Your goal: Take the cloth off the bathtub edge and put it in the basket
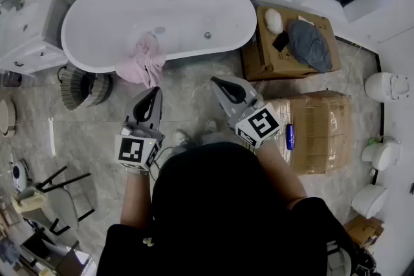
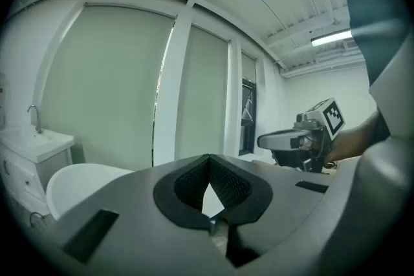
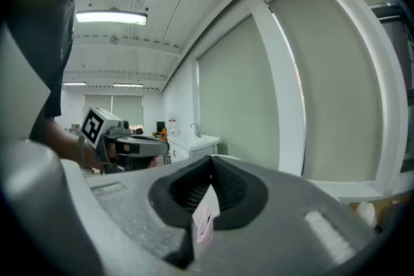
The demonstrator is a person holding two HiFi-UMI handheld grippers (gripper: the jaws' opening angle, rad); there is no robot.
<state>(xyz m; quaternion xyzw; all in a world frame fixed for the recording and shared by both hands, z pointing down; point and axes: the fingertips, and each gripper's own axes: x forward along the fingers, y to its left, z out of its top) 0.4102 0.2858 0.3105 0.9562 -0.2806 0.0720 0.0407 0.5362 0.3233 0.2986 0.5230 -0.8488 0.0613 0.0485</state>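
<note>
A pink cloth (image 1: pixel 143 61) hangs crumpled over the near edge of the white bathtub (image 1: pixel 103 6). A ribbed round basket (image 1: pixel 83 88) stands on the floor to the cloth's left, partly under the tub. My left gripper (image 1: pixel 155 92) is shut and empty; it hovers just below the cloth, apart from it. To its right, my right gripper (image 1: pixel 215 82) is also shut and holds nothing. In the right gripper view a strip of the pink cloth (image 3: pixel 206 220) shows through the hole behind the closed jaws (image 3: pixel 212 159). The left gripper view shows the tub (image 2: pixel 71 181) beyond its closed jaws (image 2: pixel 208 158).
A white vanity with a sink (image 1: pixel 29 26) stands left of the tub. Two cardboard boxes (image 1: pixel 291 42) (image 1: pixel 317 129) sit at the right, one bearing a dark bag. White toilets (image 1: pixel 385 86) line the right wall. A chair (image 1: pixel 55 194) is at lower left.
</note>
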